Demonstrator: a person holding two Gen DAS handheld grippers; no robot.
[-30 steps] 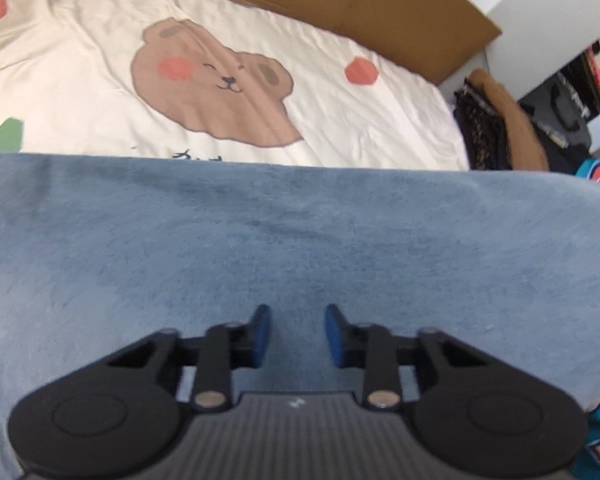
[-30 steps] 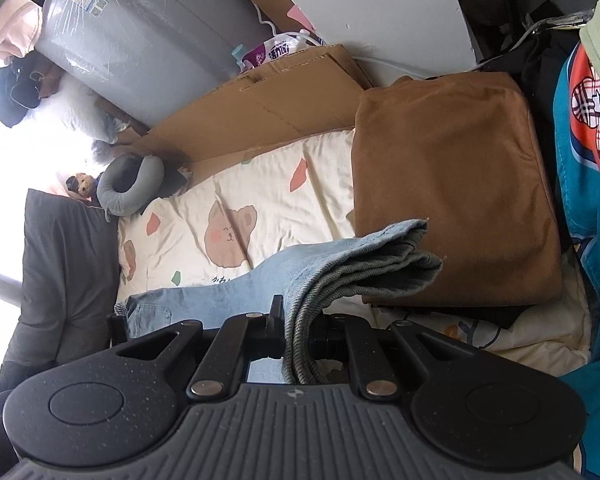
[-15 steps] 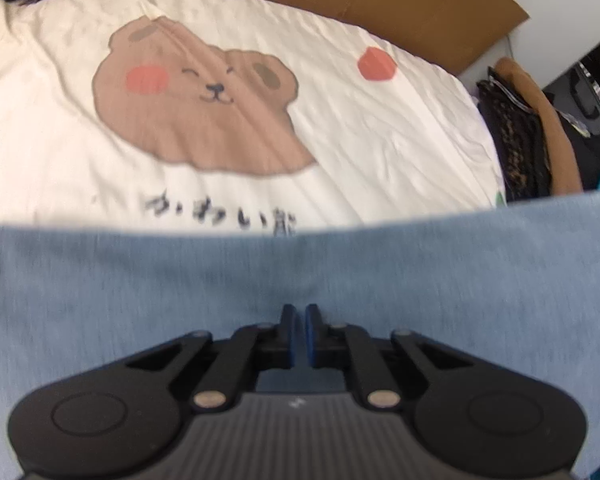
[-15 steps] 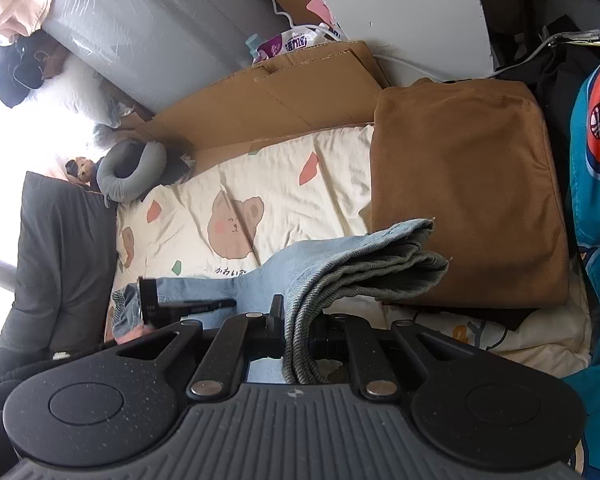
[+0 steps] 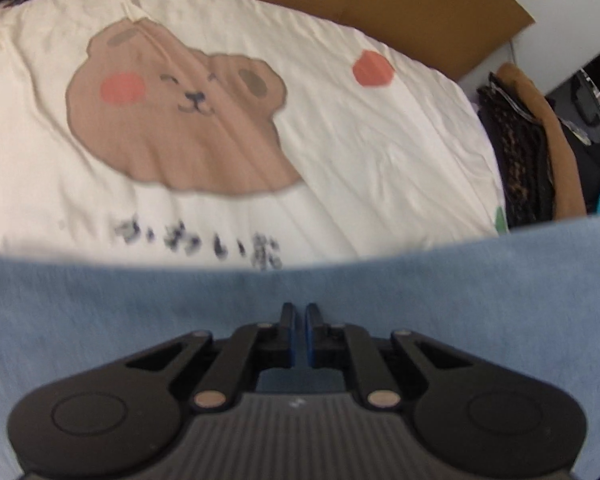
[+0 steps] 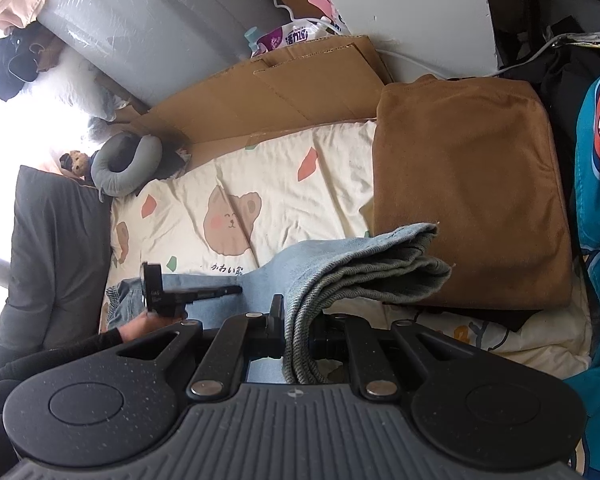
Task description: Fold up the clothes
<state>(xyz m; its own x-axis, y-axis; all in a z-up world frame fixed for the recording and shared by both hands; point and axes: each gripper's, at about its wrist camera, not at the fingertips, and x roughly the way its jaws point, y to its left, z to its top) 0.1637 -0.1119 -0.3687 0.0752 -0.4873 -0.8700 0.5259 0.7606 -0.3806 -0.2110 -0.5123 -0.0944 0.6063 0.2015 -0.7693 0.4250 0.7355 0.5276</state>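
Denim-blue jeans (image 6: 332, 264) stretch across the bear-print bed (image 5: 380, 120), one end bunched at 12 o'clock in the right gripper (image 6: 298, 332), clenched on several layers. Left gripper (image 5: 299, 334) has pinched its fingers onto the flat cloth. Risk, I'd say: that thick bundle slipping free and fanning out, or uneven pulling skewing the fold toward the brown garment (image 6: 468, 184) at 1 o'clock.

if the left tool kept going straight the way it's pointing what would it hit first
Probably the blue jeans, which fill the view around the left tool. Beyond their edge lies the cream bear-print sheet. Depth is hard to judge here.
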